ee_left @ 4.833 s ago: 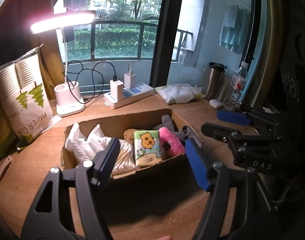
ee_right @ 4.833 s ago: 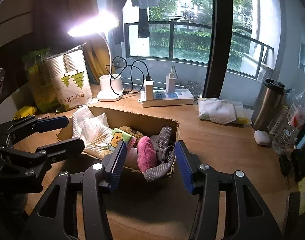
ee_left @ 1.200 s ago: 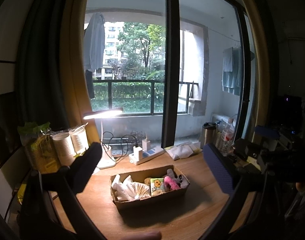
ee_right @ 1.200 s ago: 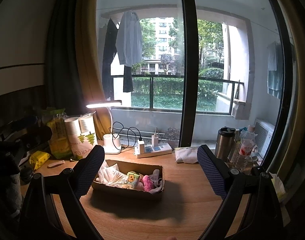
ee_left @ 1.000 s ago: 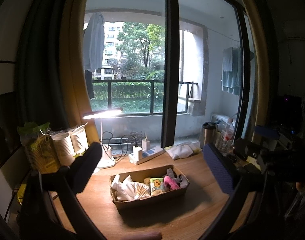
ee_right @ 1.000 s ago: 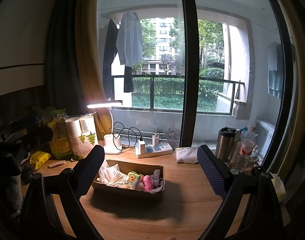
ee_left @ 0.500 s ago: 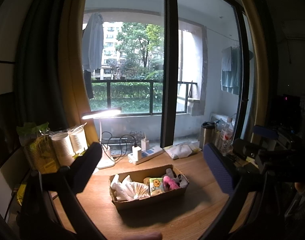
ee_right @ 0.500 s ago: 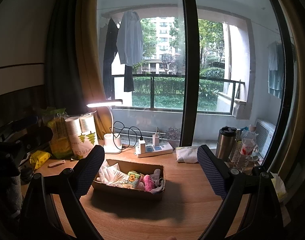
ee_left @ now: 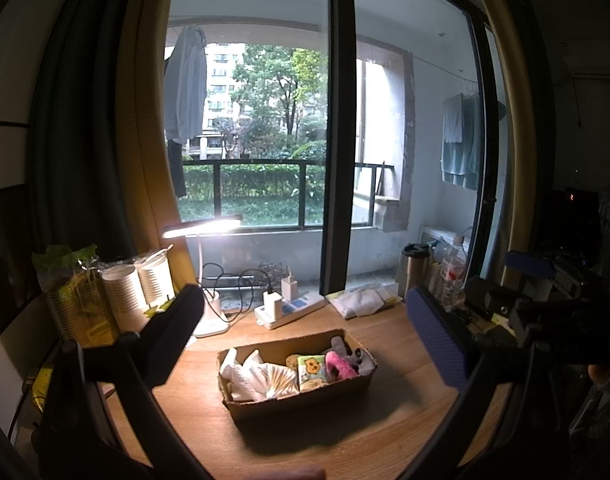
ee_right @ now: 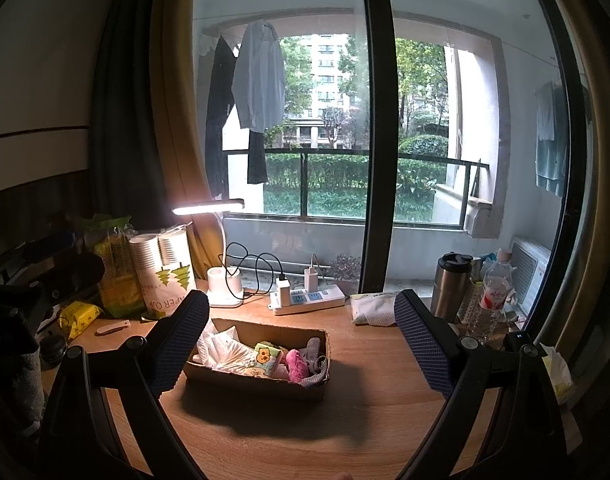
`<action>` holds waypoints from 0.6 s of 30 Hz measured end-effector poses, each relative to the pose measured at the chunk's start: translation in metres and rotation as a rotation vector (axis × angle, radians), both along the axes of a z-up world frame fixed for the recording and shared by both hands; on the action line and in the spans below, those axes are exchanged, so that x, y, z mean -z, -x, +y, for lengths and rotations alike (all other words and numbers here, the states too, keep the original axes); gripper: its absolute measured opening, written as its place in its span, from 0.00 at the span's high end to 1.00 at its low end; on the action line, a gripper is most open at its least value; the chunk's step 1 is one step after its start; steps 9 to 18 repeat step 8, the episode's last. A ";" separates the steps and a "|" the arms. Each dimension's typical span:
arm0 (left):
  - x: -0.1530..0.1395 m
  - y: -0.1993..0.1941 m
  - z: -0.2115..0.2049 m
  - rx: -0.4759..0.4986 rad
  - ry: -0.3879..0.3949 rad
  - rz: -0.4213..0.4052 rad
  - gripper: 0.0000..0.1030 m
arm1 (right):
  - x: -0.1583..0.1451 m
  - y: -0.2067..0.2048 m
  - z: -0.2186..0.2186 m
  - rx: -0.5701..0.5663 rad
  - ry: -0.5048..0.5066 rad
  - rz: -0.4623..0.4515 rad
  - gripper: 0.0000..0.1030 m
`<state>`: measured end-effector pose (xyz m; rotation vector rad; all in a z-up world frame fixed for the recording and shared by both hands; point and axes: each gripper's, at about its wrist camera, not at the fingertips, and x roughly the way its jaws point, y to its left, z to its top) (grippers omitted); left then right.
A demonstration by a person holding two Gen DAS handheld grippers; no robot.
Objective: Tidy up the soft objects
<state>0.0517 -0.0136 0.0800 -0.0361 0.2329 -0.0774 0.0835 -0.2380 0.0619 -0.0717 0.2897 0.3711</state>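
left jaws: my left gripper is spread wide with nothing between the pads, held high and well back from the worktop.

right jaws: same deal, the right gripper is gaping wide and carrying nothing, also well apart from everything.

box: the cardboard box sits mid-worktop, framed between my jaws in both views but nowhere near them.

soft stuff: all packed in the box as far as I can see. White cloths at the left end, a cartoon tissue pack in the middle, a pink plush thing next to it, grey knit fabric at the right end, drooping over the rim.

step: I'd call this the wrap-up. I don't spot any loose soft objects lying on the wood around the box.

next move: probably nothing beyond parking the rig. If I were picky, I'd drop the right jaws down on that grey fabric and tuck it inside.

background: desk lamp, power strip, folded cloth by the window, steel tumbler.
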 end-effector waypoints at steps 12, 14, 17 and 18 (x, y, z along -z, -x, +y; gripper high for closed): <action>0.003 -0.004 -0.004 0.009 -0.010 0.004 0.01 | 0.004 -0.005 0.001 0.004 0.002 0.012 0.07; 0.003 -0.004 -0.004 0.009 -0.010 0.004 0.01 | 0.004 -0.005 0.001 0.004 0.002 0.012 0.07; 0.003 -0.004 -0.004 0.009 -0.010 0.004 0.01 | 0.004 -0.005 0.001 0.004 0.002 0.012 0.07; 0.003 -0.004 -0.004 0.009 -0.010 0.004 0.01 | 0.004 -0.005 0.001 0.004 0.002 0.012 0.07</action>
